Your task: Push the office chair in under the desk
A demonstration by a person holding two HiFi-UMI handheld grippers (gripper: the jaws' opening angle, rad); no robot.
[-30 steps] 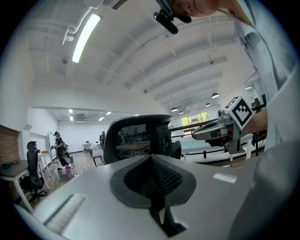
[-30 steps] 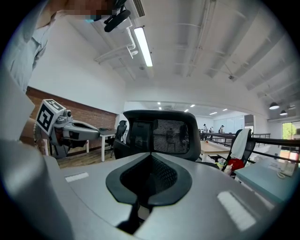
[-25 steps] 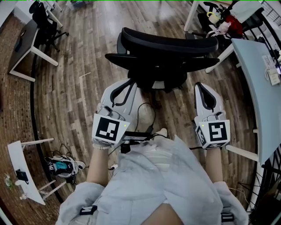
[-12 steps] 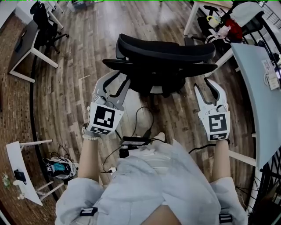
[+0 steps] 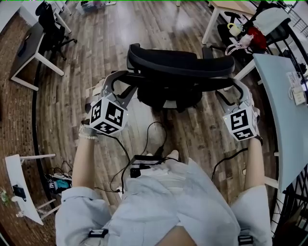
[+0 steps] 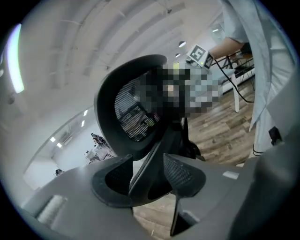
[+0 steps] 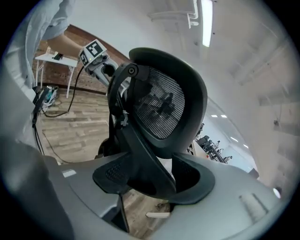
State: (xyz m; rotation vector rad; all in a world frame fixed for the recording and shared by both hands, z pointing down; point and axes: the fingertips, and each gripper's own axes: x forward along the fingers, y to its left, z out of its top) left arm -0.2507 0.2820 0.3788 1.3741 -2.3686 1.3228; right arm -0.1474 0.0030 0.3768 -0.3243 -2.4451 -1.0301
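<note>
The black mesh office chair (image 5: 180, 60) stands on the wood floor right in front of me, its back toward me. My left gripper (image 5: 119, 79) is at the left end of the chair's back frame and my right gripper (image 5: 237, 87) at the right end. Both have just been opening. In the left gripper view a black frame bar (image 6: 151, 159) runs between the spread jaws of the left gripper (image 6: 147, 180), below the mesh backrest (image 6: 131, 112). The right gripper (image 7: 154, 183) likewise straddles a frame bar (image 7: 140, 154). The pale desk (image 5: 284, 96) lies at the right.
Another desk (image 5: 29, 43) with a black chair (image 5: 50, 24) stands far left. A wooden desk (image 5: 231, 7) with bags (image 5: 250, 29) is at the back right. Cables and a black box (image 5: 144, 161) lie on the floor by my feet; a small white table (image 5: 19, 187) sits lower left.
Both grippers moved forward to the chair's back and rolled. Their jaws went from shut to spread, and the ends of the chair's back frame now lie between them.
</note>
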